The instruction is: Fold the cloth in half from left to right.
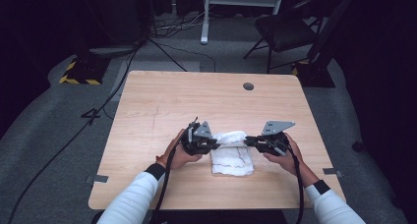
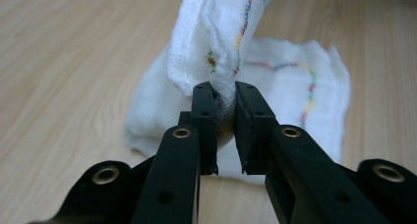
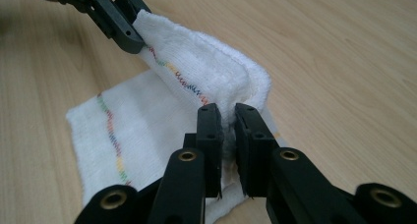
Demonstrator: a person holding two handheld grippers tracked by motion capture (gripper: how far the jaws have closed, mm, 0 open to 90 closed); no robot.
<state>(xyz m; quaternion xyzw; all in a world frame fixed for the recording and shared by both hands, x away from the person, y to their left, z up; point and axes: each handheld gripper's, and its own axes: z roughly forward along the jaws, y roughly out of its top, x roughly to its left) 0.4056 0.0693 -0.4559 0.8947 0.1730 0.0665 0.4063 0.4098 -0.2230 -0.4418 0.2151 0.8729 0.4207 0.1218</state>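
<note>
A white cloth (image 1: 231, 155) with a multicoloured stitched line lies near the front middle of the wooden table (image 1: 162, 101). Its far edge is lifted and folded over. My left gripper (image 1: 210, 143) is shut on the left corner of that raised edge; in the left gripper view the cloth (image 2: 216, 57) rises from between the jaws of the left gripper (image 2: 225, 94). My right gripper (image 1: 251, 141) is shut on the other corner, and the cloth (image 3: 196, 76) runs from my right gripper (image 3: 227, 113) up to the left gripper (image 3: 129, 33) at the top left. The rest of the cloth lies flat.
A round grommet hole (image 1: 248, 86) sits in the table's far right. Behind the table stand a black folding chair (image 1: 285, 30), a white stand leg (image 1: 205, 17) and cables (image 1: 123, 76) on the grey floor. Bare wood surrounds the cloth.
</note>
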